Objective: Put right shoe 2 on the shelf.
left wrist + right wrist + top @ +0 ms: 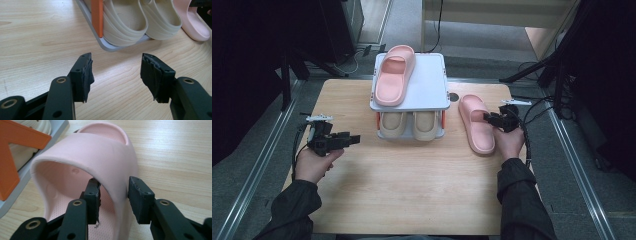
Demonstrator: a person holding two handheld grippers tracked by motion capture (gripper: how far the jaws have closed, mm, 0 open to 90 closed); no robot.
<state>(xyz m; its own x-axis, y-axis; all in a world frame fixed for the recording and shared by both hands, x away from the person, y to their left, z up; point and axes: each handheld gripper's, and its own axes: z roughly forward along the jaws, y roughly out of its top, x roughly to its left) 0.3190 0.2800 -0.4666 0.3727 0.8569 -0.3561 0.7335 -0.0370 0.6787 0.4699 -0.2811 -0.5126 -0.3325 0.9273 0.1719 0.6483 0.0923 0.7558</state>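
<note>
Second pink slipper being gripped, one already shelved

Left gripper is waiting wide open and empty; right gripper is straddling the strap of the pink slipper lying on the table, jaws half closed, contact unclear; its mate is sitting atop the shoe rack, beige slippers below.

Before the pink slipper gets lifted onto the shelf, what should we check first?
1. Right gripper jaws straddle the strap of the pink foam slipper on the table: ok.
2. Pads pressing the strap firmly: cannot tell.
3. Free spot on the grey rack top beside the other pink slipper: ok.
4. Left gripper open, holding nothing: ok.
5. Beige slippers sit on the lower shelf: ok.
</note>
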